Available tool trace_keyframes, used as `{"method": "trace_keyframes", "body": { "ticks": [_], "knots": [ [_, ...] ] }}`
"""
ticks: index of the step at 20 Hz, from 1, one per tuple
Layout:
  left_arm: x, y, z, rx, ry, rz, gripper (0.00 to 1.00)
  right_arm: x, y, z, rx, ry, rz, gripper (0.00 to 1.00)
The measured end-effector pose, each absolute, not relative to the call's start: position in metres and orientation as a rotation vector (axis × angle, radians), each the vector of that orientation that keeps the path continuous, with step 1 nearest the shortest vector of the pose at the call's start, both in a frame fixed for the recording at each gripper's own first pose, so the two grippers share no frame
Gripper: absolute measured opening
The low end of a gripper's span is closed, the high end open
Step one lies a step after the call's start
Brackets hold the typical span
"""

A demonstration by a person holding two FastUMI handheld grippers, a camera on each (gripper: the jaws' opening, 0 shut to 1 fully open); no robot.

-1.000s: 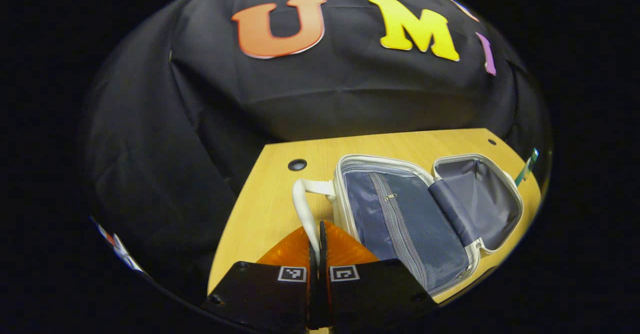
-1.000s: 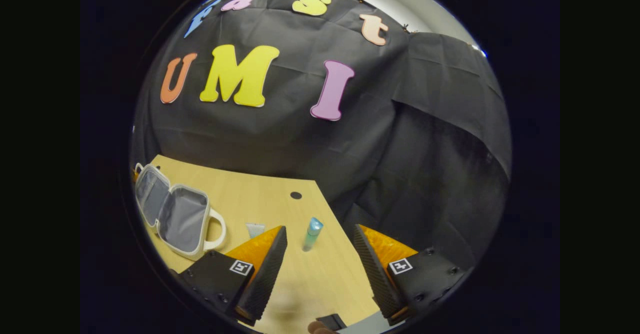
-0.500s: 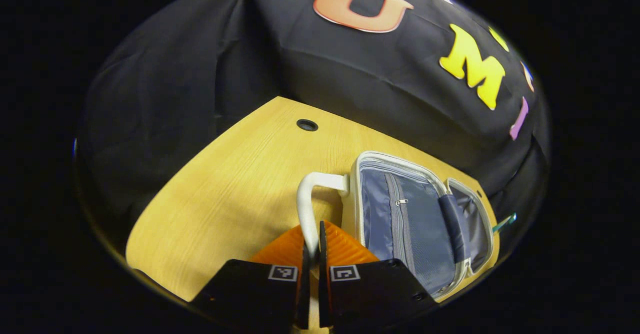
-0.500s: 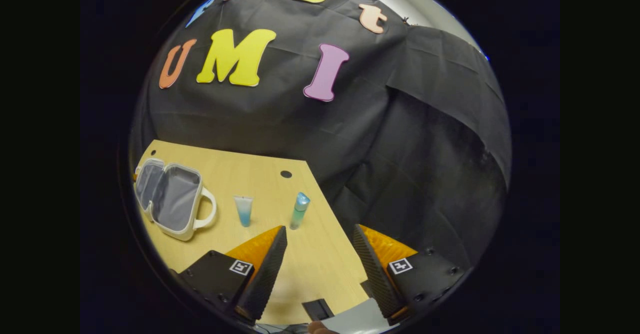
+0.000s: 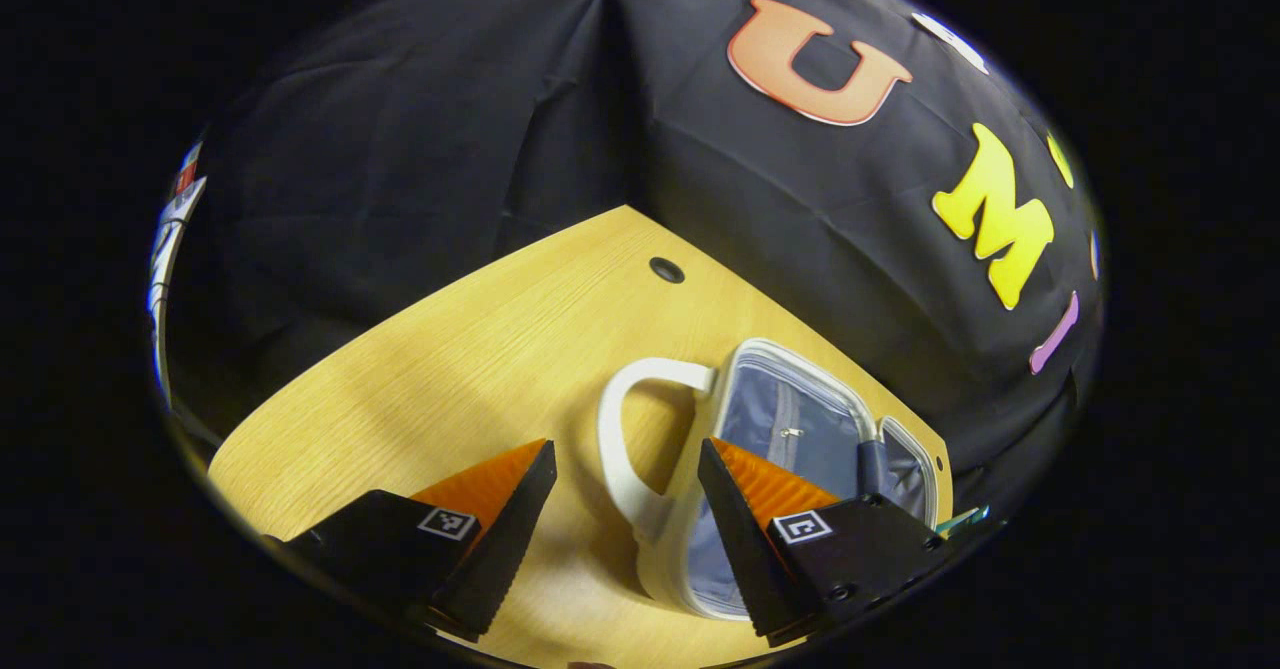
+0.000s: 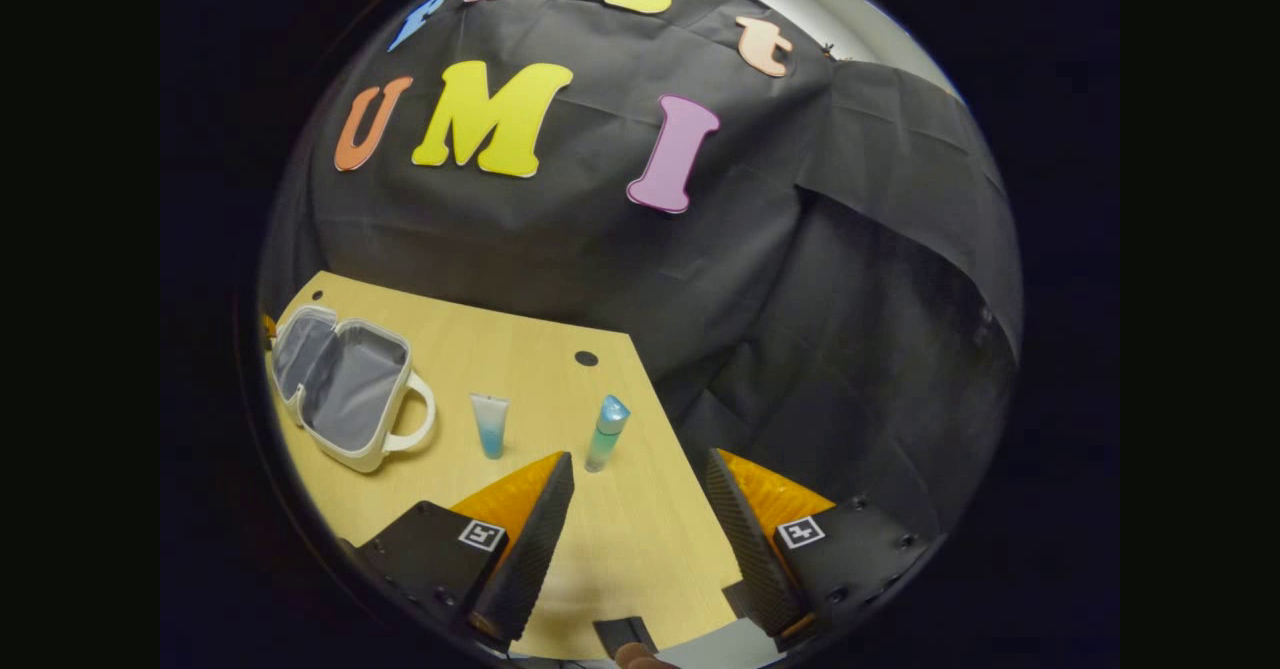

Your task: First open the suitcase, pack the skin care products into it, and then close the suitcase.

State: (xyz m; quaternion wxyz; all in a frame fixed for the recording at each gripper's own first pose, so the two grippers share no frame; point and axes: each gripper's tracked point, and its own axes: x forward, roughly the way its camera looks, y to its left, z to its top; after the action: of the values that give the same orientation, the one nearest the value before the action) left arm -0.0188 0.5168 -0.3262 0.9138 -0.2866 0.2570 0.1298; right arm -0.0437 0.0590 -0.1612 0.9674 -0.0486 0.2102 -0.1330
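Observation:
A small white suitcase [image 5: 800,419] lies open on the wooden table, its grey lining showing. My left gripper [image 5: 625,469] is open, its fingers on either side of the white handle [image 5: 620,449] without pressing it. In the right gripper view the open suitcase [image 6: 340,389] lies at the left. To its right a small blue-tinted tube [image 6: 489,424] and a taller blue-green bottle [image 6: 605,432] stand upright. My right gripper [image 6: 635,494] hangs open above the table, nearer than the bottle, with nothing between its fingers.
The table [image 6: 520,349] has a round cable hole [image 6: 586,358] near its far edge, and another cable hole [image 5: 666,270] shows in the left gripper view. Black cloth walls close in behind. A dark flat object [image 6: 625,634] lies at the table's near edge.
My left gripper has let go of the suitcase handle and opened, swinging left. The right gripper has barely moved; both products now stand in plain sight.

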Motion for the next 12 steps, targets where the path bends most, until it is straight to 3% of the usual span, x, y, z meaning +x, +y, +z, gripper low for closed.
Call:
{"method": "trace_keyframes", "body": {
  "ticks": [4,12],
  "knots": [
    [-0.016,0.452,-0.273,-0.478,0.471,0.183,0.94,-0.025,0.053,-0.179,-0.111,0.436,-0.194,0.80],
    [0.003,0.243,-0.225,-0.382,0.468,-0.145,0.98,-0.003,0.024,-0.209,-0.119,0.471,-0.079,0.80]
  ]
}}
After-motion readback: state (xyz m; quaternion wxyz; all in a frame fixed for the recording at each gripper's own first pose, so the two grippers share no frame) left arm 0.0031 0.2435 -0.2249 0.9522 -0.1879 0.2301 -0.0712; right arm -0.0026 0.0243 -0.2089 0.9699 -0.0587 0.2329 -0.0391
